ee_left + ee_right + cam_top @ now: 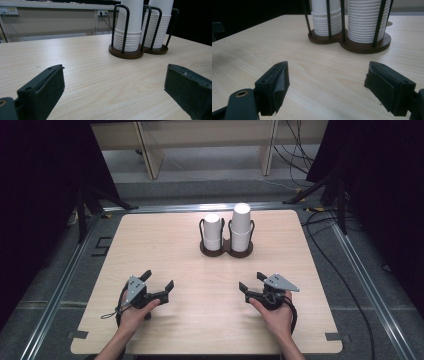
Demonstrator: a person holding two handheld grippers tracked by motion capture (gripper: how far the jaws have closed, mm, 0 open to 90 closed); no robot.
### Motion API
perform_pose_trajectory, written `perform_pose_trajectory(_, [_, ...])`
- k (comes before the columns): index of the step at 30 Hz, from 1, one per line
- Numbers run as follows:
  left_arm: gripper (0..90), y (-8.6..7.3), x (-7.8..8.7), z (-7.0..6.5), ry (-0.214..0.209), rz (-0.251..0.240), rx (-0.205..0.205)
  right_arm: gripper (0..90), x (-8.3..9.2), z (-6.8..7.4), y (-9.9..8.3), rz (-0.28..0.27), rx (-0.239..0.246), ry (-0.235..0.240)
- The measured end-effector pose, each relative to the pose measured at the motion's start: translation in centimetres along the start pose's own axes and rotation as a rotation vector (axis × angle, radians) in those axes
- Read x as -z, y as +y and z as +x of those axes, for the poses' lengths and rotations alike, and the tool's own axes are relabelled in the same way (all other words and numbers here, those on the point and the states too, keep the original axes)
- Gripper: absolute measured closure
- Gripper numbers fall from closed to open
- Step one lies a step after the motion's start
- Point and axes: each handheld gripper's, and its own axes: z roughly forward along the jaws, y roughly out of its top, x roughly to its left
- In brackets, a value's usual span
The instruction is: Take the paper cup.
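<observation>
- writing: no brand, label or print can be read on the cups, the holder or the grippers; the cups are plain white.
- left gripper (158,284): held in the person's left hand (134,312) at the near left of the table (165,245). jaws spread wide, nothing between them. in the left gripper view bare wood lies in the gap between the two black jaws.
- right gripper (252,286): held in the right hand (274,312) at the near right of the table. jaws also spread wide, pads on nothing; in the right gripper view bare tabletop shows between them.
- both grippers sit low over the table and point toward the far side, well apart from each other.
- cup holder (226,249): dark brown double base with black wire uprights, standing on the far middle of the table, well apart from both grippers.
- left cup stack (212,231): upside-down white paper cups in the left ring, the shorter stack.
- right cup stack (240,225): in the right ring, just beside the other, taller.
- beyond the table: pale wooden furniture legs and black cables on the floor.
</observation>
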Motion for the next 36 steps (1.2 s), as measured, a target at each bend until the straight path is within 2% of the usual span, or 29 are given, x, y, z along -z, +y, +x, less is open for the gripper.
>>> perform_pose_trajectory(2, [2.1, 0.0, -0.2, 0.0, 0.001, -0.011, 0.006, 18.6, 0.0, 0.0, 0.2, -0.027, 0.004, 0.003])
perform_pose_trajectory(3, [1.9, 0.1, -0.2, 0.0, 0.004, 0.017, 0.011, 18.6, -0.1, 0.0, 0.3, -0.041, 0.000, 0.015])
perform_pose_trajectory(4, [1.4, 0.1, -0.2, 0.0, 0.004, 0.017, 0.011, 18.6, -0.1, 0.1, 0.5, -0.052, -0.004, 0.013])
perform_pose_trajectory(6, [1.4, 0.2, -0.5, 0.1, -0.007, 0.027, -0.015, 19.0, -0.2, 0.0, 0.8, -0.063, 0.023, 0.002])
perform_pose_trajectory(7, [1.4, 0.2, -0.6, 0.1, -0.007, 0.030, -0.020, 19.0, -0.1, 0.2, 1.0, -0.041, 0.023, 0.005])
perform_pose_trajectory(8, [1.4, 0.4, -0.7, 0.2, -0.010, 0.027, -0.016, 19.0, -0.3, 0.2, 1.2, -0.059, 0.043, 0.022])
perform_pose_trajectory(9, [1.5, 0.6, -0.8, 0.2, -0.013, 0.022, -0.013, 19.2, -0.4, 0.4, 1.4, -0.078, 0.040, 0.012])
perform_pose_trajectory(10, [1.6, 0.7, -1.0, 0.2, -0.027, 0.006, -0.020, 19.3, -0.2, 0.5, 1.6, -0.060, 0.042, 0.008])
perform_pose_trajectory(11, [1.7, 1.1, -1.0, 0.2, -0.019, 0.030, -0.034, 19.4, -0.4, 0.5, 1.7, -0.081, 0.044, 0.024])
perform_pose_trajectory(13, [2.4, 1.7, -1.5, 0.1, -0.030, 0.020, -0.051, 19.6, -0.4, 0.8, 2.2, -0.076, 0.072, -0.001])
perform_pose_trajectory(14, [2.7, 1.9, -1.9, 0.0, -0.042, 0.003, -0.060, 19.6, -0.4, 1.1, 2.3, -0.071, 0.050, 0.004])
perform_pose_trajectory(15, [2.8, 2.1, -2.3, -0.1, -0.045, 0.004, -0.069, 19.6, -0.7, 1.1, 2.5, -0.086, 0.068, 0.033])
perform_pose_trajectory(16, [2.8, 2.1, -2.3, -0.1, -0.045, 0.004, -0.069, 19.7, -0.6, 1.4, 2.8, -0.063, 0.064, 0.004])
perform_pose_trajectory(17, [3.0, 2.4, -2.9, -0.2, -0.054, 0.021, -0.070, 19.7, -1.0, 1.5, 2.9, -0.090, 0.057, 0.019])
perform_pose_trajectory(18, [3.0, 2.6, -3.4, -0.3, -0.063, 0.027, -0.074, 19.7, -0.9, 1.5, 3.1, -0.080, 0.065, 0.006])
perform_pose_trajectory(19, [3.0, 2.6, -3.7, -0.4, -0.067, 0.024, -0.075, 19.7, -1.0, 1.4, 3.3, -0.085, 0.093, 0.001])
perform_pose_trajectory(20, [3.0, 2.6, -4.1, -0.5, -0.073, 0.032, -0.085, 19.8, -1.0, 1.5, 3.4, -0.080, 0.071, 0.011])
perform_pose_trajectory(21, [3.1, 2.7, -4.4, -0.5, -0.076, 0.039, -0.089, 19.8, -1.3, 1.4, 3.6, -0.094, 0.090, 0.006])
perform_pose_trajectory(22, [3.1, 2.7, -4.8, -0.6, -0.082, 0.040, -0.095, 19.8, -1.2, 1.5, 3.8, -0.067, 0.070, 0.010])
perform_pose_trajectory(24, [3.3, 2.9, -5.6, -0.7, -0.087, 0.043, -0.108, 19.8, -1.6, 1.3, 4.2, -0.086, 0.082, 0.021])
perform_pose_trajectory(26, [4.3, 3.1, -6.3, -0.9, -0.093, 0.055, -0.122, 19.8, -1.8, 1.3, 4.6, -0.081, 0.085, 0.009])
perform_pose_trajectory(28, [5.1, 3.2, -6.6, -0.9, -0.091, 0.052, -0.131, 19.9, -2.0, 1.4, 4.9, -0.090, 0.066, 0.018])
perform_pose_trajectory(29, [5.7, 3.5, -7.3, -1.0, -0.094, 0.058, -0.144, 21.0, -2.2, 1.3, 5.4, -0.086, 0.089, 0.015])
perform_pose_trajectory(30, [6.0, 3.6, -7.5, -1.0, -0.096, 0.067, -0.152, 21.4, -2.4, 1.3, 5.5, -0.092, 0.074, 0.032])
perform_pose_trajectory(31, [6.1, 3.8, -7.9, -1.1, -0.095, 0.069, -0.164, 21.4, -2.5, 1.3, 5.7, -0.100, 0.096, 0.019])
perform_pose_trajectory(32, [6.2, 3.8, -7.9, -1.1, -0.095, 0.069, -0.164, 21.5, -2.6, 1.4, 5.9, -0.078, 0.091, 0.015])
perform_pose_trajectory(34, [6.4, 4.2, -8.9, -1.2, -0.093, 0.072, -0.178, 21.6, -3.1, 1.5, 6.2, -0.096, 0.092, 0.030])
perform_pose_trajectory(35, [6.7, 4.4, -9.2, -1.2, -0.093, 0.072, -0.177, 21.7, -3.2, 1.7, 6.3, -0.080, 0.062, 0.027])
perform_pose_trajectory(36, [7.0, 4.4, -9.6, -1.2, -0.095, 0.069, -0.178, 21.8, -3.4, 1.5, 6.6, -0.095, 0.108, 0.019])
